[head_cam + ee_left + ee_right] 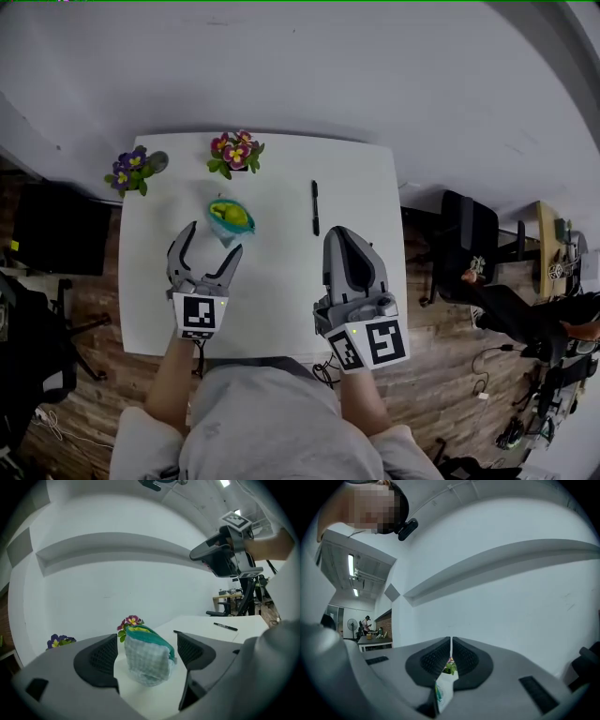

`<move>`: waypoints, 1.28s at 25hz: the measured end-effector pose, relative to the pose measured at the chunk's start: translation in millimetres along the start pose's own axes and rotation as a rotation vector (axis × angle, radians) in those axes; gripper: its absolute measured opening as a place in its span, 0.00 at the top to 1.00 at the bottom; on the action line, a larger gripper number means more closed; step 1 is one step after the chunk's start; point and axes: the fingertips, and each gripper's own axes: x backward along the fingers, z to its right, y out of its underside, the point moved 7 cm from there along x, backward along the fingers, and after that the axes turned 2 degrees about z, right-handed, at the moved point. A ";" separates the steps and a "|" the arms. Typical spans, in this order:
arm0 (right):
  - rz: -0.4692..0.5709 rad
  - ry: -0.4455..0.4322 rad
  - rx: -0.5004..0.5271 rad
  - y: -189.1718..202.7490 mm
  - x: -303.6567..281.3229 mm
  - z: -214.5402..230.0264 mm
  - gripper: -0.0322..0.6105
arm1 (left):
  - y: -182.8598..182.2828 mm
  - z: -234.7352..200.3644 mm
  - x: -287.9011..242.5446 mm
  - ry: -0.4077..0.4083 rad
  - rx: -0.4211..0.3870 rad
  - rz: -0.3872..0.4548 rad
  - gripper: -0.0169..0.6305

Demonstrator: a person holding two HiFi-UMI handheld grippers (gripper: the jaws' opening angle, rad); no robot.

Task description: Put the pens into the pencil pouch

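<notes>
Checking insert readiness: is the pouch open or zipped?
Open. The pouch stands upright, its teal rim spread around a yellow inside, seen from above.

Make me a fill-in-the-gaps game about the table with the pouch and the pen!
1. The fingers of the left gripper stand wide ____, with the pouch between their tips.
2. The fingers of the right gripper are ____.
3. The pen on the table is ____ in colour.
4. ____ flower pots stand at the table's far edge.

Missing words: open; shut; black; Two.
</notes>
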 end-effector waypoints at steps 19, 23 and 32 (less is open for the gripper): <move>-0.080 0.054 -0.044 28.4 -20.9 31.4 0.90 | 32.7 5.9 -60.2 -0.038 -0.136 -0.135 0.38; -0.087 0.055 -0.047 30.6 -25.9 34.1 0.90 | 28.2 2.0 -60.6 -0.066 -0.147 -0.110 0.39; -0.094 0.049 -0.056 34.7 -34.9 39.2 0.90 | 8.8 -12.6 -54.0 -0.124 -0.063 0.092 0.72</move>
